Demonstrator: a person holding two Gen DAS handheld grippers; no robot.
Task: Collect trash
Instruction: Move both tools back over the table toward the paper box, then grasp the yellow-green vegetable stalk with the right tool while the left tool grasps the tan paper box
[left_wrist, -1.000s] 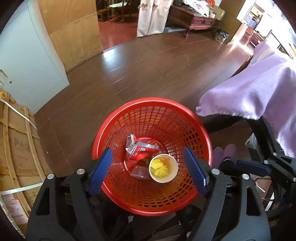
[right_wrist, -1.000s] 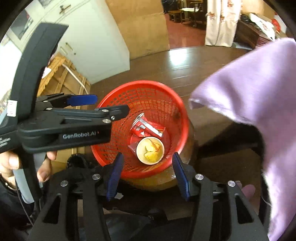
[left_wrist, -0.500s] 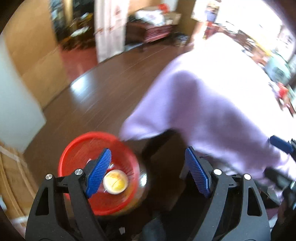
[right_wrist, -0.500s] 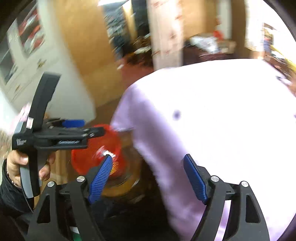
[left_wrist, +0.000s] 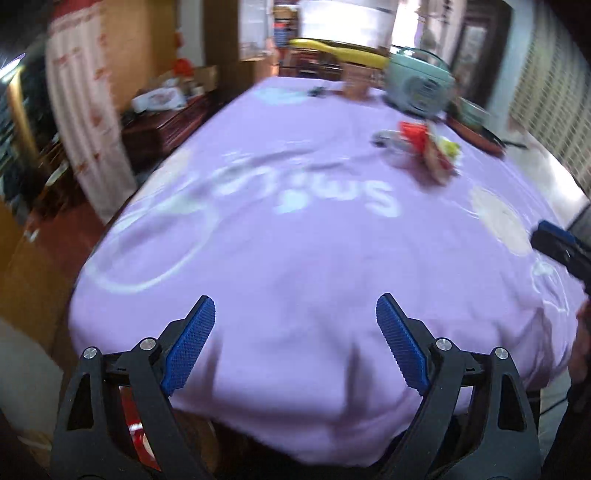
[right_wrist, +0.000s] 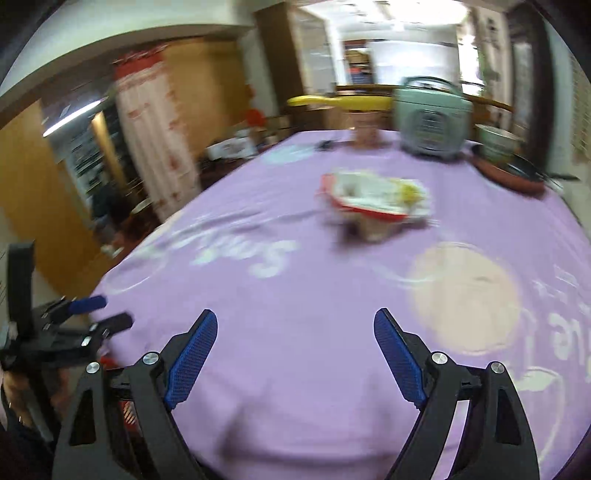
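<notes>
Lying on the lilac printed tablecloth, upper centre-right in the right wrist view, is a blurred heap of trash: red-and-white crumpled wrappers with a bit of yellow. In the left wrist view the same heap sits in the upper right, well apart from both grippers.

At the bottom of each frame, the left gripper and the right gripper hang over the near edge of the cloth; their jaws have just been opening and now stand wide, with nothing between the 2 blue ribbed pads of either.

Beyond the trash, at the far end of the table, stand a pale green boxy appliance and a dark pan on a reddish tray. A sliver of red basket shows lower left, under the cloth's edge.
</notes>
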